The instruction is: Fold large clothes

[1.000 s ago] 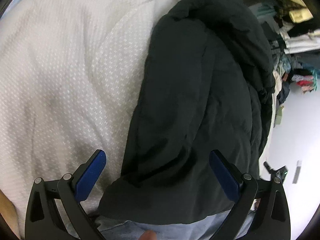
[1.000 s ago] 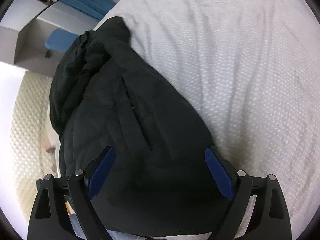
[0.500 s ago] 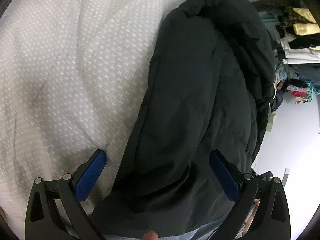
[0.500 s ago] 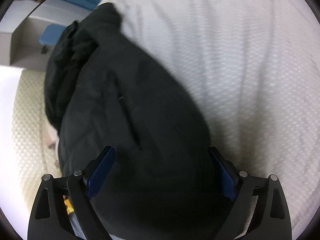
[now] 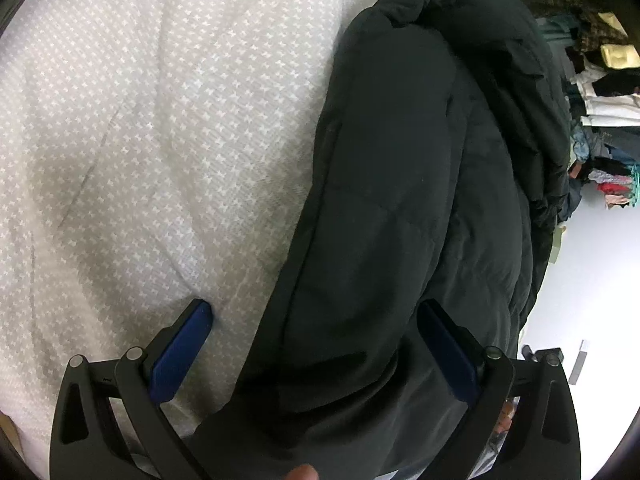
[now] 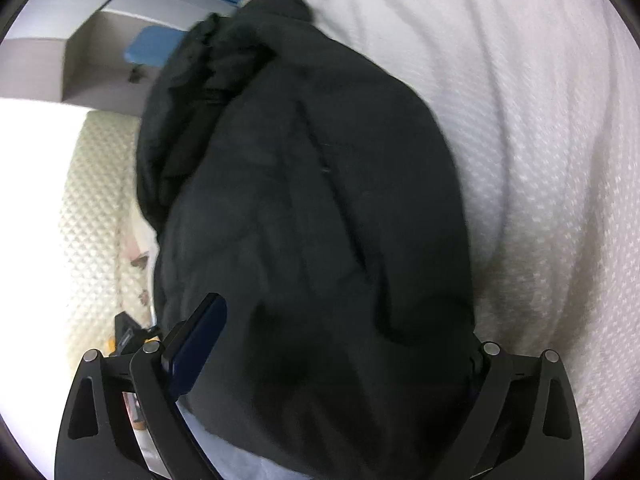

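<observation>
Dark padded jacket (image 5: 400, 200) lies bunched lengthwise on the white textured bed cover (image 5: 140, 140), near the bed's edge. On the left, the left claw (image 5: 312, 344) hangs released, straddling the jacket's near hem, one blue pad over bare cover. On the right, the right claw (image 6: 344, 344) has its jaws opening wide around the same bulky end, nothing pinched. The step looks like lining up a two-handed grab; next, both need to close on the hem
</observation>
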{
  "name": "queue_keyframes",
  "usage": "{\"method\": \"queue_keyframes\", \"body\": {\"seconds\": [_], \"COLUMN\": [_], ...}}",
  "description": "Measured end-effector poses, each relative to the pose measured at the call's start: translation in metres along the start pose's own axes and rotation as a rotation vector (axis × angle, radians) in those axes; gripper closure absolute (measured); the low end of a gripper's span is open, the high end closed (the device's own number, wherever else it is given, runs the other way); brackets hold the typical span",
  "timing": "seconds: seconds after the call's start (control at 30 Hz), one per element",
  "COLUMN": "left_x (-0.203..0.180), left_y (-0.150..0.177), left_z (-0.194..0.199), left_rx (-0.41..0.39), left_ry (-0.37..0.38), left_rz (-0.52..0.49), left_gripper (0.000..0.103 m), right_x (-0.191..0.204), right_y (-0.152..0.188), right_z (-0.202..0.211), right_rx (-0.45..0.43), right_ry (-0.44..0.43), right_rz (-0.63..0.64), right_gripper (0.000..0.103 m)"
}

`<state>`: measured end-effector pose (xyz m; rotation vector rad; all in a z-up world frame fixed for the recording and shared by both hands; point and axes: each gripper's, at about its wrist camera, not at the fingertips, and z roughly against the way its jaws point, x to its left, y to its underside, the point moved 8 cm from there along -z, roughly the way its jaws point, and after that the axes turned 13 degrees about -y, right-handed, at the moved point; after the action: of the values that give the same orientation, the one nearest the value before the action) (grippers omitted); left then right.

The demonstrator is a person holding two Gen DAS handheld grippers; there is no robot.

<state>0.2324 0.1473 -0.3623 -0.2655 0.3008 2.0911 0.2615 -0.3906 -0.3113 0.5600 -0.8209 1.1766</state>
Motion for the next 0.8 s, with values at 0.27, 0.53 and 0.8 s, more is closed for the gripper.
{"method": "queue_keyframes", "body": {"seconds": [0.27,0.53,0.8], "left_x": [-0.021,-0.06,-0.091], "left_y": [0.003,0.004,0.014], "left_z": [-0.006,0.002,0.016], "left_rx": [0.009,-0.062,-0.152], "left_ry": [-0.03,0.012,-0.014], "left_rz": [-0.065,-0.12,-0.194], "left_gripper": [0.002,0.006,0.011], "right_x": [-0.012,0.045,0.066], "right_y": [0.006,0.012,0.011], "right_z": [-0.014,-0.011,-0.011], "right_rx": [0.085,0.09,0.075], "right_ry": [0.034,-0.158,-0.221], "right_rz": [-0.007,0.152,0.205], "right_gripper": [0.006,0.006,0.006]}}
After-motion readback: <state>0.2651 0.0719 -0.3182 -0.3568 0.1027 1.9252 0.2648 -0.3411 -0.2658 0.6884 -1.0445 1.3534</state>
